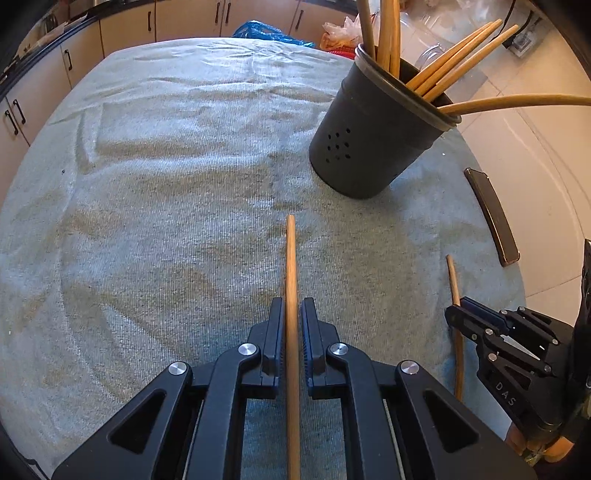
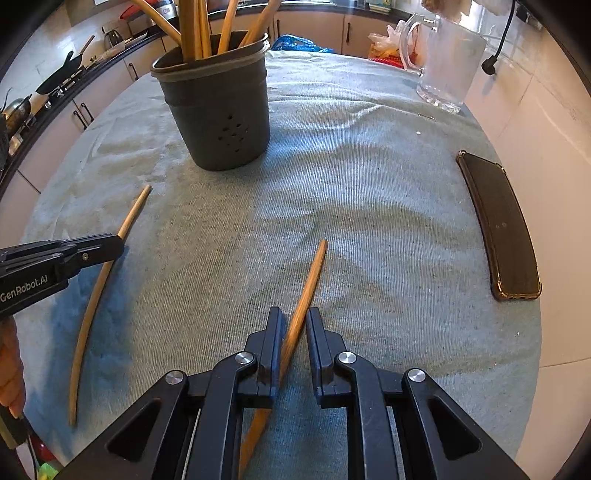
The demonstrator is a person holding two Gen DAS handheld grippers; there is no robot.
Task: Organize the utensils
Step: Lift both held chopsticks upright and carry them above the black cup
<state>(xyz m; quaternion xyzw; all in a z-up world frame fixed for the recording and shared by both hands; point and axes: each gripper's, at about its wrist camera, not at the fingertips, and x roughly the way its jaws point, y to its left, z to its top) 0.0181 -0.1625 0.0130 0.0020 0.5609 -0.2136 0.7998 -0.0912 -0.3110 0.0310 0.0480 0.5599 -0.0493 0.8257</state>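
My left gripper (image 1: 291, 306) is shut on a long wooden utensil handle (image 1: 290, 258) that runs straight out between its fingers over the grey-green towel (image 1: 166, 184). My right gripper (image 2: 295, 317) is shut on a second wooden handle (image 2: 314, 273), which crosses its jaws at a slant. Each gripper shows in the other's view: the right gripper (image 1: 458, 314) low on the right, the left gripper (image 2: 118, 243) at the left edge with its curved-looking handle (image 2: 92, 295). A dark perforated holder (image 1: 362, 147) (image 2: 221, 122) with several wooden utensils stands further back.
A dark phone (image 2: 498, 221) (image 1: 491, 214) lies near the towel's right edge. A glass mug (image 2: 447, 62) stands at the back right. Kitchen cabinets (image 1: 125, 26) and a counter with pans (image 2: 59, 74) ring the table. A blue bag (image 2: 295, 42) sits beyond the far edge.
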